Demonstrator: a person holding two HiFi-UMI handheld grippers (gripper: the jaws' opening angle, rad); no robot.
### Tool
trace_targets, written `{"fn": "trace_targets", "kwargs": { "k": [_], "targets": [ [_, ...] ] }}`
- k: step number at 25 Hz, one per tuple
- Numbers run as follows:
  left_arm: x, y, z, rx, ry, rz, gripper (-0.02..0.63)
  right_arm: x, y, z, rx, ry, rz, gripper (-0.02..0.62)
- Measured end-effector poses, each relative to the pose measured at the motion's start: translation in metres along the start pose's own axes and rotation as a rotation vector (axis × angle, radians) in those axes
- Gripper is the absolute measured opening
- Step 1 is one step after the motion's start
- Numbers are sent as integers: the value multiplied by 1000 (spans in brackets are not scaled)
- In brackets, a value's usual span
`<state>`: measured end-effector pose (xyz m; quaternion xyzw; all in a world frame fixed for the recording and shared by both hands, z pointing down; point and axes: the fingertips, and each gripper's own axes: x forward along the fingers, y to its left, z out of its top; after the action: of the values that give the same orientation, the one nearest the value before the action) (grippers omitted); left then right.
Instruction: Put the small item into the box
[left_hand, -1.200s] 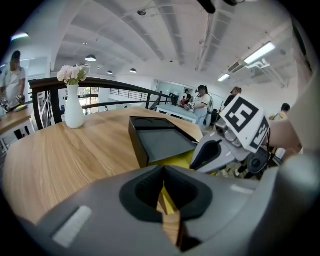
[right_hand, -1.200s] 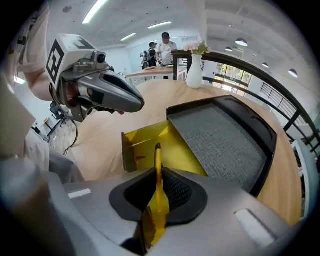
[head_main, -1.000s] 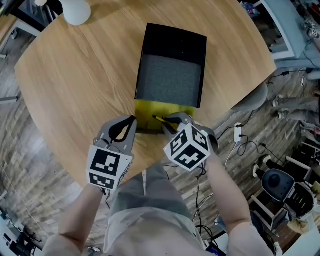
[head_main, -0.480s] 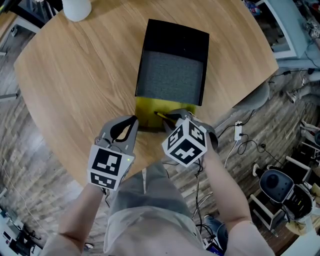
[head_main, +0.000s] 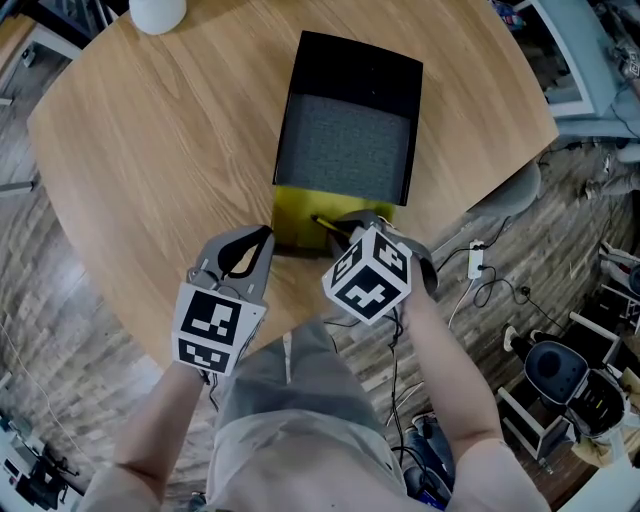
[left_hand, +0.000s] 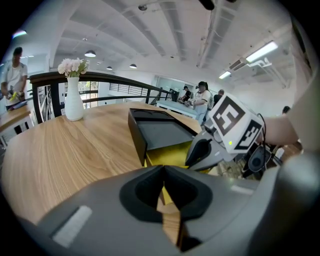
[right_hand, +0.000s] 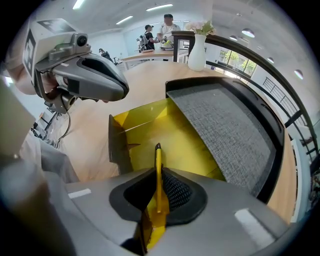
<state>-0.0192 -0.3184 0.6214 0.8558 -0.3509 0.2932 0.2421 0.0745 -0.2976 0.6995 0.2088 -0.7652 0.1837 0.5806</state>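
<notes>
At the near edge of a round wooden table (head_main: 150, 150), a person holds two grippers side by side, bare forearms coming up from the bottom of the head view and both sets of jaws pointing away toward a black box (head_main: 345, 150). The right gripper (head_main: 338, 230), its marker cube tilted, angles in over the box's open yellow compartment (head_main: 296, 214). From above, its load shows only as a short yellow sliver. The right gripper view shows more: the jaws are clamped on a thin yellow item (right_hand: 158, 155) with a dark tip, standing edge-on above the yellow compartment, with the grey-lined panel (right_hand: 225, 135) beyond. Whether the tip touches the box cannot be told. The left gripper (head_main: 262, 240) hangs over bare wood just left of the box's near corner. The left gripper view shows its jaws pressed together with nothing between them. That view also shows a white vase (left_hand: 73, 102) with pale flowers on the far side of the table and people in the room behind, whereas the head view cuts the vase to its white base.
</notes>
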Motion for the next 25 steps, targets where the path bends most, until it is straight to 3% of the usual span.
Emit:
{"fn": "trace_targets", "kwargs": {
  "k": [6, 18, 25],
  "targets": [
    [-8, 0, -8, 15, 0, -3, 3, 3, 7, 2, 3, -9, -8, 42],
    [-32, -6, 10, 44, -47, 13, 3, -18, 12, -3, 22, -47, -24, 91],
    [-56, -21, 34, 88, -98, 16, 3, -68, 16, 5, 83, -171, -79, 77]
  ]
}}
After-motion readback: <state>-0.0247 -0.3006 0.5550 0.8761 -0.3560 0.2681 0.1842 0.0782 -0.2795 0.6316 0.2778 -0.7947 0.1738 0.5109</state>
